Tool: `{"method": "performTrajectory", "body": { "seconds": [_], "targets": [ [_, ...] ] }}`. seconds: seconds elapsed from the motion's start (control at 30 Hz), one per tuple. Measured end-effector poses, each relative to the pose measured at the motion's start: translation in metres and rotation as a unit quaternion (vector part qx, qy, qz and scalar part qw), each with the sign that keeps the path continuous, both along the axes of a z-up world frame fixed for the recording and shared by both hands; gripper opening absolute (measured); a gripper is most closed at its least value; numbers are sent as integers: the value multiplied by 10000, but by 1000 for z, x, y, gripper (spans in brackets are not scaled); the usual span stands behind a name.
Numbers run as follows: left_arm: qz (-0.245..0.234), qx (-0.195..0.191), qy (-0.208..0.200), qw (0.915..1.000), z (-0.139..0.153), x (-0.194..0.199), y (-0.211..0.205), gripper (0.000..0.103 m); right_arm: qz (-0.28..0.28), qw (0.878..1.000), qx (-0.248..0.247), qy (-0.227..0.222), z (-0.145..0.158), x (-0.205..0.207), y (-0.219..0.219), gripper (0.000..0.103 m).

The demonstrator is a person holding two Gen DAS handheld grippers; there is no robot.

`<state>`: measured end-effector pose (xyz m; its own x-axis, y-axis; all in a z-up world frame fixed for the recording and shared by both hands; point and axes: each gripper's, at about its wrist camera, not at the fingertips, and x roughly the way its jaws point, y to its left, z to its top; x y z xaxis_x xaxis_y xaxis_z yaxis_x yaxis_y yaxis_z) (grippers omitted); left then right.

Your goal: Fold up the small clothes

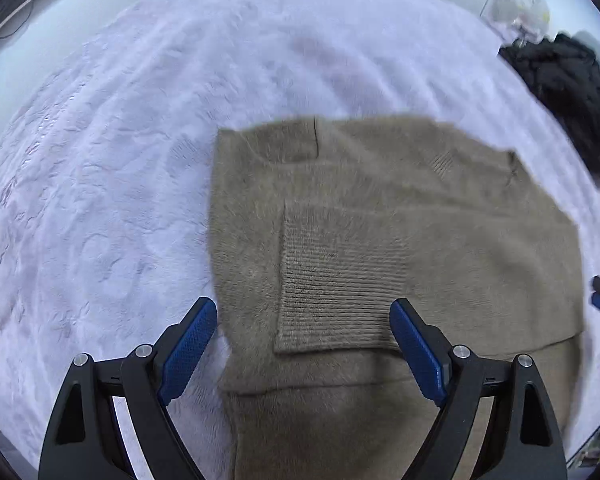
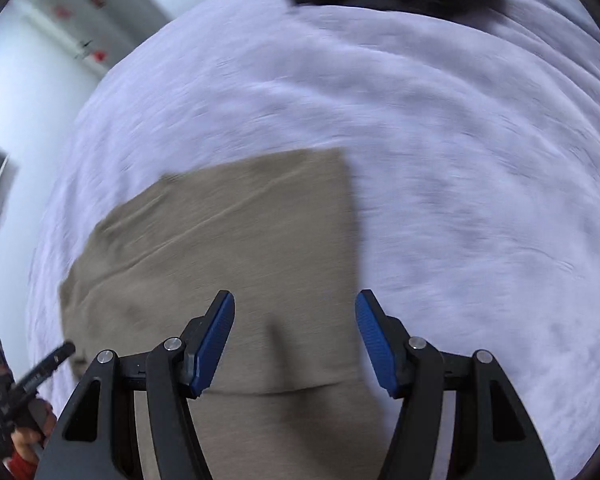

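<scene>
Both grippers hang with blue pads spread apart and nothing between them: my left gripper [image 1: 304, 322] over the ribbed cuff [image 1: 336, 280], my right gripper [image 2: 295, 316] over the sweater's right edge. Beneath them I see the pale lavender blanket [image 1: 120, 160], then the olive-brown sweater [image 1: 440, 216] lying flat on it, partly folded. A black garment [image 1: 564, 92] sits well apart at the blanket's far edge.

The taupe sweater [image 1: 380, 208] is fuzzy matt knit with ribbed cuffs; the lavender blanket [image 1: 120, 160] is plush, embossed fleece.
</scene>
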<state>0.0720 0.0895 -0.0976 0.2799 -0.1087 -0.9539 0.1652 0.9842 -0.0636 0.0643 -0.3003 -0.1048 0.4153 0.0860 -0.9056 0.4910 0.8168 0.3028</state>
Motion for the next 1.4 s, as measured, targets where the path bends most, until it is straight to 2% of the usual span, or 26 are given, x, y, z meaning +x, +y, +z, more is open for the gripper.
{"method": "performTrajectory", "body": {
  "seconds": [0.03,0.13,0.17,0.2,0.23,0.3,0.37,0.5,0.57,0.67,0.77,0.83,0.93,1.0,1.07,1.2,1.3,1.4],
  "targets": [
    [-12,86,78,9999,-9,6,-19,89,-143,9997,185,55,-8,-4,-12,67],
    [5,99,85,9999,-13,-1,-18,89,-233,9930,1143,193,-39,-7,-28,67],
    [25,109,89,9999,-12,-2,-17,89,-188,9900,1385,189,-46,-6,-31,62],
    [45,122,103,9999,-11,-2,-17,89,-110,9880,1538,115,-47,-4,-35,33],
    [67,137,116,9998,-9,-3,-20,89,18,9852,1716,38,-47,0,-34,16],
    [42,149,101,9998,-2,-2,-31,89,210,9881,1521,-67,-36,6,-31,9],
    [-49,223,41,9997,-3,3,-40,89,455,9917,1187,-166,-24,8,-31,9],
    [-98,365,24,9993,-17,1,-47,92,606,9946,768,354,-37,3,-52,9],
    [-30,231,129,9996,-18,3,-40,92,559,9937,875,412,-43,-4,-58,9],
    [122,175,67,9998,-4,6,-24,92,269,9948,921,337,-35,-10,-57,12],
    [303,5,-199,9993,18,12,2,92,260,9978,474,371,-17,-12,-50,18],
    [417,-3,-283,9987,25,18,15,92,348,9990,226,150,0,-13,-44,18],
    [525,229,-273,9980,18,31,25,92,701,9968,301,-240,21,0,-20,18],
    [505,547,-235,9969,2,34,26,92,1032,9936,408,-216,21,17,3,18],
    [446,842,-170,9953,-12,32,33,92,1295,9910,338,8,7,34,27,18],
    [647,513,-107,9965,-15,28,61,92,1331,9894,388,421,-26,42,47,18],
    [747,482,-133,9960,-8,24,74,92,1201,9908,504,376,-24,37,45,18],
    [798,490,-183,9954,3,19,79,92,1264,9901,394,474,-16,35,44,18]
  ]
}}
